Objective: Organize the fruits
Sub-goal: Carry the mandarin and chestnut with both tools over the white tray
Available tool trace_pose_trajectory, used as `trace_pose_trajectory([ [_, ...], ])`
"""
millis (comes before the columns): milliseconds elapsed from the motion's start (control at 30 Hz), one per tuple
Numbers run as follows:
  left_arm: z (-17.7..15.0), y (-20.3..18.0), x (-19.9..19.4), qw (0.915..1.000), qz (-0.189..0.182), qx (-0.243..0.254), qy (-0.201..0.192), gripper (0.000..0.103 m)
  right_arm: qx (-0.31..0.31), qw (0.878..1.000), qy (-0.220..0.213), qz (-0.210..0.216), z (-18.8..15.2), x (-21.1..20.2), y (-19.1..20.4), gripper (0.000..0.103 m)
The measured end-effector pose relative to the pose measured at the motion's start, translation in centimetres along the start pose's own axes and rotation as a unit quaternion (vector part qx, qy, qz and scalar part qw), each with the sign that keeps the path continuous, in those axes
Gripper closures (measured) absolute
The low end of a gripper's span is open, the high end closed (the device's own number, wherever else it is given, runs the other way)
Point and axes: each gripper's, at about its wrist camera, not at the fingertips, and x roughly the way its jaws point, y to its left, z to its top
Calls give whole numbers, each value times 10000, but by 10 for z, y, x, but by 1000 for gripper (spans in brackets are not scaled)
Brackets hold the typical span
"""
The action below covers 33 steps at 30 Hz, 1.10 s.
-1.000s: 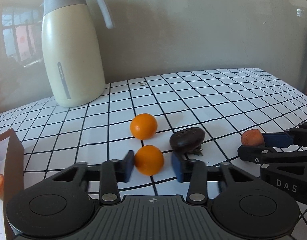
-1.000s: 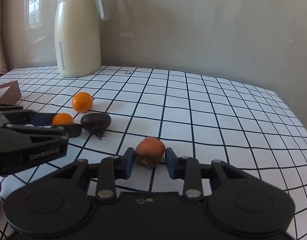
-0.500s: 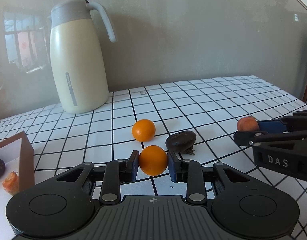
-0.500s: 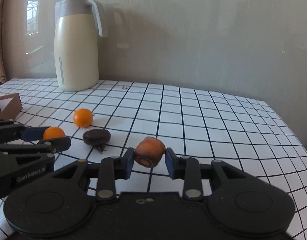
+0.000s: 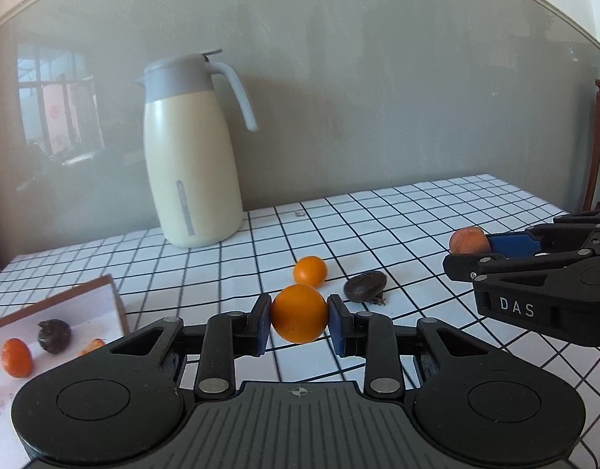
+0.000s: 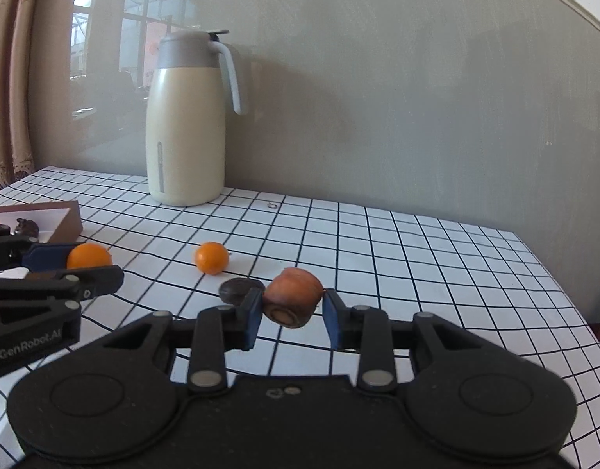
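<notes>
While clamped between the blue pads of the left tongs [image 5: 299, 319], orange [image 5: 299, 313] held clear of the checked bench [image 5: 397, 211]. Right tongs [image 6: 293, 310] pinching a reddish-brown fruit [image 6: 293, 297], likewise off the cloth. On the bench between both: second orange [image 5: 310, 271] and, just beside it, a dark fruit [image 5: 365, 285]. Far left, brown-rimmed tray [image 5: 116, 305] with three fruits inside. At the back by the wall, cream jug [image 5: 190, 156] standing upright.
</notes>
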Motion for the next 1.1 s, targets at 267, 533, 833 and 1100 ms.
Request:
trace_pose_trajectory([
  [267,-7,35,-33,9992,340,-150,-119,72,-189,9994,-230,186,8,-20,31,78],
  [533,-24,73,-60,9967,719,-347,-148,72,-396,9972,-369,513,15,-29,67,78],
  [833,-32,101,-80,9932,1032,-479,-230,72,-541,9940,-501,809,21,-36,97,78],
  [1100,-35,118,-94,9901,1241,-579,-319,72,-693,9904,-579,1049,22,-43,125,78],
])
